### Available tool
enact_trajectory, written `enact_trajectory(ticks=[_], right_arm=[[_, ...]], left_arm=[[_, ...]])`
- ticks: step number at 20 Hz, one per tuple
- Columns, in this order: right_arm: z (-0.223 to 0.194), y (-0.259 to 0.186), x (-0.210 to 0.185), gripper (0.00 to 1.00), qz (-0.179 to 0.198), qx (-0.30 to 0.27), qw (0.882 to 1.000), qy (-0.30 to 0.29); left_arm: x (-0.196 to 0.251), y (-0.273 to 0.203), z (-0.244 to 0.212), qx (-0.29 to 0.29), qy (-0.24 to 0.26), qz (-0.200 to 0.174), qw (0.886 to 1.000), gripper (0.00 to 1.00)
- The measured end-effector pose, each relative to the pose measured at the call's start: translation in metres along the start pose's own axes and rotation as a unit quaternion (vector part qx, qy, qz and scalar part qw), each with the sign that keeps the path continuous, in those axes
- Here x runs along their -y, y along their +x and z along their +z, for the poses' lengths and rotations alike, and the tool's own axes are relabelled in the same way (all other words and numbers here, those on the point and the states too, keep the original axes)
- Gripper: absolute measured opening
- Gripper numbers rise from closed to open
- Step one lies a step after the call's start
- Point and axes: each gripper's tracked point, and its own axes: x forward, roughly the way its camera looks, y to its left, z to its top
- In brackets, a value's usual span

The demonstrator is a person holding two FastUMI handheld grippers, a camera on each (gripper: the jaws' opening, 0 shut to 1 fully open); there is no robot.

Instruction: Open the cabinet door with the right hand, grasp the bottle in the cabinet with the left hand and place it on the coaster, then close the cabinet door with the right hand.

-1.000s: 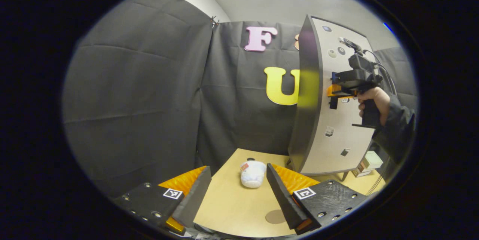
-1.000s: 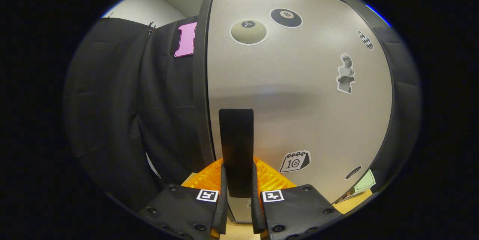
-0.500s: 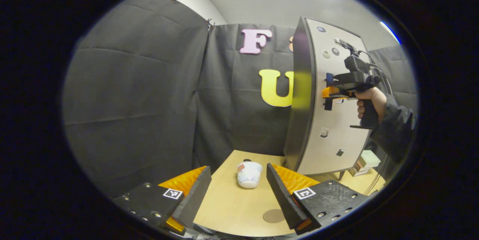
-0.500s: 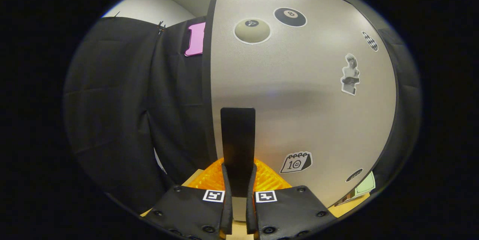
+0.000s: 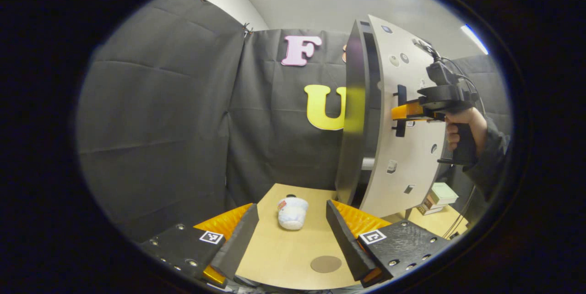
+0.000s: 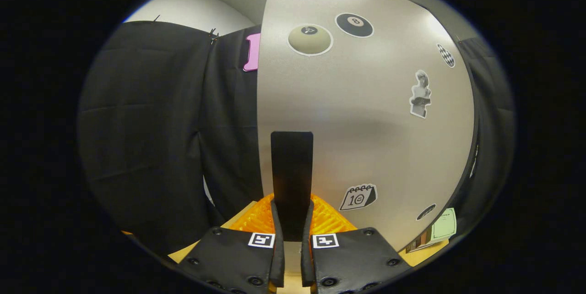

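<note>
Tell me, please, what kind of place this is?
Probably a recording booth, not a real home: black cloth hangs as walls, a small cabinet with stickers stands on a bare wooden table, and a hand-held gripper grips its door handle.

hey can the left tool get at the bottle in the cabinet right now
Probably not yet. The cabinet door stands only slightly ajar, the right tool gripping its handle, and the open left tool hangs low over the table.
</note>
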Motion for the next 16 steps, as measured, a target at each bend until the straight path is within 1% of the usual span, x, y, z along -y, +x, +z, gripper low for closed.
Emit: enact_trajectory(ticks=[9,13,16], right_arm=[[-0.006,-0.03,0.008,0.16,0.032,0.0,0.999,-0.002],[-0.009,-0.042,0.013,0.15,0.034,0.0,0.999,-0.009],[-0.011,-0.049,0.019,0.16,0.038,-0.001,0.999,-0.005]], left_arm=[[0.049,0.017,0.0,-0.005,0.013,-0.051,0.999,0.89],[0.076,0.022,0.007,-0.001,0.021,-0.082,0.996,0.89],[0.089,0.025,0.014,0.006,0.028,-0.097,0.995,0.89]])
